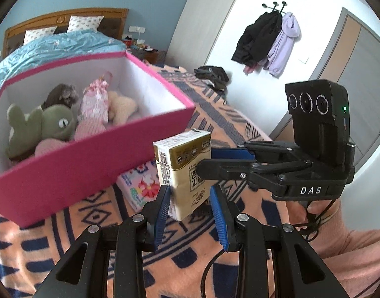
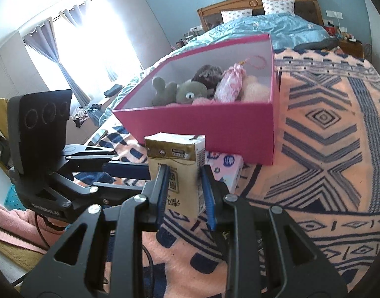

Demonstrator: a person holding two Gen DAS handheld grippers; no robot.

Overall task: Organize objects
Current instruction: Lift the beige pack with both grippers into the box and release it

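Note:
A gold and cream tissue pack (image 1: pixel 182 166) (image 2: pixel 176 166) is held upright above the patterned blanket, in front of an open pink box (image 1: pixel 65 166) (image 2: pixel 214 126). My right gripper (image 2: pixel 186 186) is shut on the pack, pads pressed on both sides; it shows from the side in the left wrist view (image 1: pixel 207 160). My left gripper (image 1: pixel 190 200) is open around the pack's lower end, its left pad touching and its right pad apart. The box holds a green plush frog (image 1: pixel 51 124) (image 2: pixel 190 93), a pink bag (image 1: pixel 95 101) and other soft toys.
A flowered tissue pack (image 1: pixel 142 186) (image 2: pixel 226 167) lies on the blanket (image 2: pixel 326 149) by the box's near corner. A bed with a blue quilt (image 2: pixel 277 27) stands behind. Coats (image 1: pixel 272 39) hang on the wall. A phone (image 2: pixel 99 136) lies at the blanket's left edge.

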